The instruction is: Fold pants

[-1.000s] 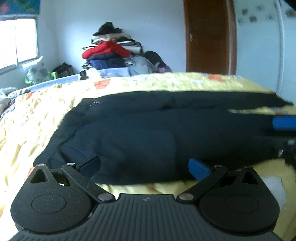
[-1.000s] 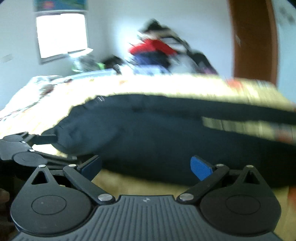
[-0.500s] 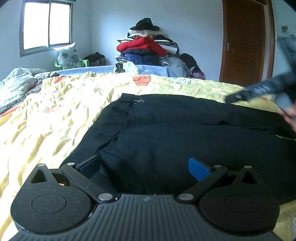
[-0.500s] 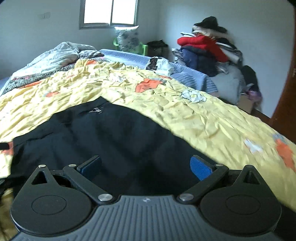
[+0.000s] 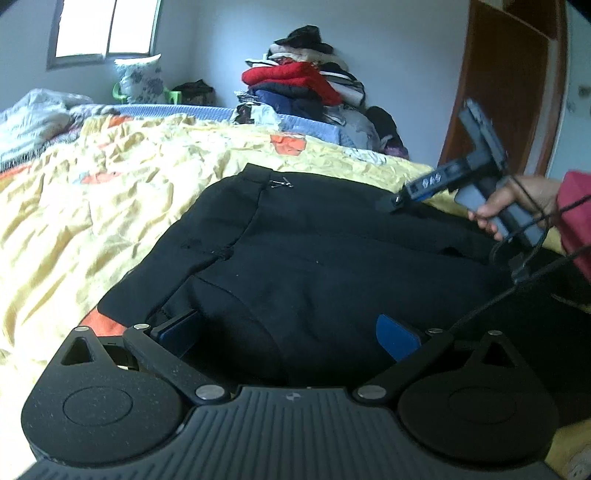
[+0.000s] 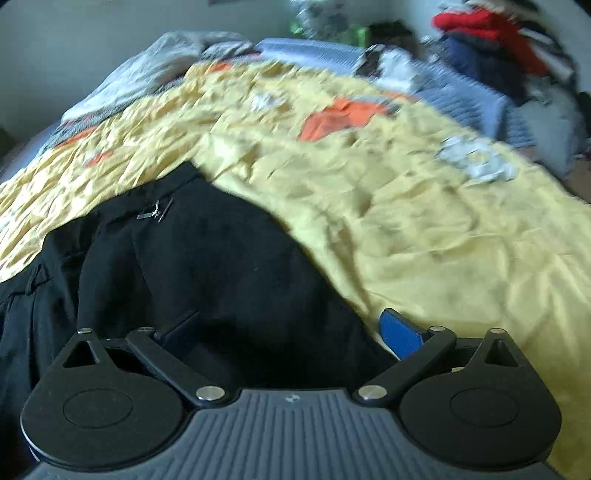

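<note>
Left gripper (image 5: 288,330) jaws wide apart, pads low over the near edge of the black pants (image 5: 314,258), nothing pinched. Right gripper (image 6: 291,332) also open, jaws have just been closing slightly; black fabric lies between the pads, no grip visible. Pants lie flat on the yellow bedspread (image 5: 110,192), waist clasp (image 5: 280,182) at the far end. Left view only: the person's right hand (image 5: 517,206) holding the other gripper over the pants' far right edge, cable trailing. Right view is blurred and shows bare bedspread right of the pants. Clothes pile (image 5: 303,85) and window (image 5: 107,29) at the back.
</note>
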The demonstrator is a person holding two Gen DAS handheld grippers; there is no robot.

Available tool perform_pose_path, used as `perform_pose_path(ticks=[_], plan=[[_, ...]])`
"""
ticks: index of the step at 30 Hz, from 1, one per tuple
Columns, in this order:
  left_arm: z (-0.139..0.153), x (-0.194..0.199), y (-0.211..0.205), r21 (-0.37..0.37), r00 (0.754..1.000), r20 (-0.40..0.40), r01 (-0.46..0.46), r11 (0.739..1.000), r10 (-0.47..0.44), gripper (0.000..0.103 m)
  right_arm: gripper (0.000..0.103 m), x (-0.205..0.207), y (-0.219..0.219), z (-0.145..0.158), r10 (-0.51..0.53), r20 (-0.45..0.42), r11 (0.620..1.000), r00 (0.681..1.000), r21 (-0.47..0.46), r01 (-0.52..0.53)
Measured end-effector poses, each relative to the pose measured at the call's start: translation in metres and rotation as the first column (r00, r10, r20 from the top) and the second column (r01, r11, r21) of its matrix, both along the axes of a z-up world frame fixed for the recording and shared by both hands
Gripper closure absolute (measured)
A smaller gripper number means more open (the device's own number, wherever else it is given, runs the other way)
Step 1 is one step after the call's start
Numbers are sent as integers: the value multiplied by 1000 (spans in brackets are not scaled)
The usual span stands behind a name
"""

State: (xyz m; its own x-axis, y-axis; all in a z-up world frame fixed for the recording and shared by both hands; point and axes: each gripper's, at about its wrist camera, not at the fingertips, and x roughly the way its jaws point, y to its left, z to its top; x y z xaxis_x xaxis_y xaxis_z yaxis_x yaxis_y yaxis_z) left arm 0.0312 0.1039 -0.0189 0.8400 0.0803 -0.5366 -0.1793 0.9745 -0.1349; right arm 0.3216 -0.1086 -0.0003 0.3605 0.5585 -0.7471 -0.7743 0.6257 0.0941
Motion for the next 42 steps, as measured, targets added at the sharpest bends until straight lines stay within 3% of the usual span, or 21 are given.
perform_pose_path(ticks=[1, 2, 3, 4, 5, 7, 11, 14, 17, 20, 26, 28, 30, 32, 33, 34, 35, 37, 42], plan=[[0, 0, 2, -15, 1000, 0, -6, 1000, 6, 0, 22, 2, 3, -1, 12, 6, 1000, 1000, -6, -12], [0, 0, 4, -26, 1000, 1, -12, 1000, 12, 1, 42, -1, 4, 0, 27, 21, 1000, 999, -7, -27], [0, 0, 5, -37, 1000, 0, -17, 999, 17, 1, 55, -4, 3, 1, 33, 33, 999, 999, -5, -33], [0, -1, 7, -45, 1000, 0, -21, 999, 21, 1, 80, -6, 1, 3, 28, 40, 1000, 999, 1, -28], [0, -1, 8, -51, 1000, -3, -23, 998, 23, 1, 87, -9, -2, 5, 24, 35, 1000, 999, 16, -24], [1, -1, 10, -57, 1000, -8, -22, 998, 22, 1, 92, -22, -4, 8, 23, 74, 1000, 997, 9, -24], [8, 9, 17, -82, 998, -64, -22, 996, 17, 1, 94, -68, 5, 18, 51, 238, 998, 970, -53, -40], [27, 27, 37, -201, 998, -59, -9, 980, -3, 1, 93, -117, 17, 25, 128, 381, 987, 916, -138, -80], [43, 54, 63, -342, 999, -44, -18, 940, 4, 1, 93, -165, 24, 24, 213, 462, 970, 861, -205, -130], [51, 90, 83, -483, 997, -67, -7, 876, -29, 1, 93, -198, 29, 18, 269, 484, 956, 833, -240, -168], [56, 147, 93, -600, 990, -125, -25, 800, -63, 1, 93, -218, 28, 9, 284, 500, 954, 818, -235, -188], [55, 164, 94, -613, 986, -148, -25, 790, -83, 1, 93, -227, 29, 5, 314, 517, 943, 797, -264, -201], [50, 178, 95, -597, 974, -219, -87, 797, -58, 2, 93, -232, 31, 3, 329, 522, 938, 787, -279, -207], [46, 180, 97, -588, 970, -241, -133, 798, -16, 10, 93, -235, 32, 0, 336, 533, 934, 777, -293, -203], [44, 177, 98, -592, 970, -242, -145, 793, -3, 31, 93, -235, 32, 0, 327, 532, 938, 781, -285, -199], [41, 171, 99, -606, 971, -241, -147, 782, -4, 67, 94, -235, 31, 0, 315, 534, 943, 785, -274, -192], [39, 167, 103, -627, 972, -236, -143, 766, -12, 82, 94, -236, 30, 0, 299, 536, 948, 789, -261, -183], [36, 151, 107, -643, 975, -221, -148, 751, 4, 96, 94, -233, 27, 4, 267, 533, 959, 803, -226, -169], [42, 94, 116, -624, 988, -156, -91, 776, -10, 97, 94, -244, 16, 23, 204, 475, 979, 856, -97, -179]])
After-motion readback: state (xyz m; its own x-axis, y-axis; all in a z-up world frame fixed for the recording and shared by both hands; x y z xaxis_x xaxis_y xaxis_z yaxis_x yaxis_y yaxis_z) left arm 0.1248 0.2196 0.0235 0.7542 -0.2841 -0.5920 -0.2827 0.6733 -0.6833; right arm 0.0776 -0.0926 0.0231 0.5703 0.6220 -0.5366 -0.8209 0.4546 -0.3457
